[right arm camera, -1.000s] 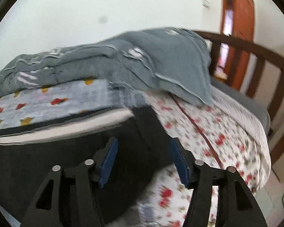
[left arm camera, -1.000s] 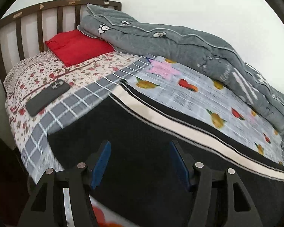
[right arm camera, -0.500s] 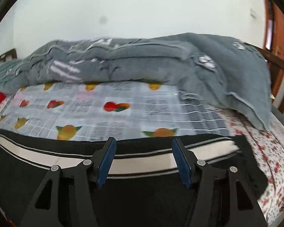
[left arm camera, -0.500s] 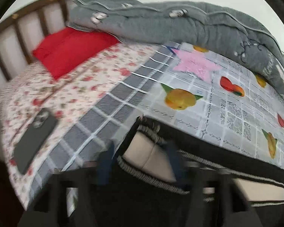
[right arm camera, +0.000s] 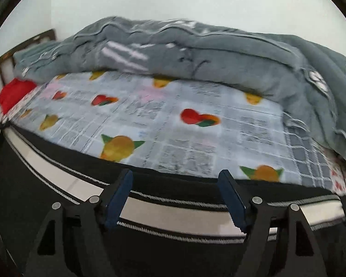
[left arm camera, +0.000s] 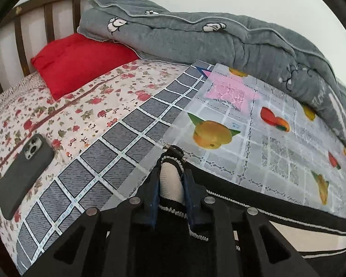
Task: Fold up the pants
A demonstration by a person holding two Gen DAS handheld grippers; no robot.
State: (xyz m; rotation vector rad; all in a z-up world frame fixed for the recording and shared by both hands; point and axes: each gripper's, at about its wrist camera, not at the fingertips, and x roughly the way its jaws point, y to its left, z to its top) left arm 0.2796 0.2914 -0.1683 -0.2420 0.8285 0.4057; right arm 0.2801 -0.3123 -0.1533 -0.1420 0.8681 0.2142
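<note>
The pants [left arm camera: 253, 210] are black with a cream side stripe edged in white stitching and lie along the near side of the bed. My left gripper [left arm camera: 171, 173] is shut on the end of the striped edge, a bunched cream fold between its blue pads. In the right wrist view the pants [right arm camera: 57, 168] stretch across the lower frame. My right gripper [right arm camera: 176, 194] is open above the stripe, its blue pads [right arm camera: 118, 196] apart and empty.
The pants rest on a fruit-print plastic sheet [left arm camera: 276, 133] over a grey checked cloth [left arm camera: 117, 152] and a floral bedsheet. A dark phone [left arm camera: 23, 173] lies at the left. A red pillow [left arm camera: 80, 60], a grey quilt [left arm camera: 219, 41] and the wooden headboard [left arm camera: 46, 11] stand behind.
My left gripper moved forward to the pants' stripe end and shut on it. My right gripper swung left along the stripe and stayed open.
</note>
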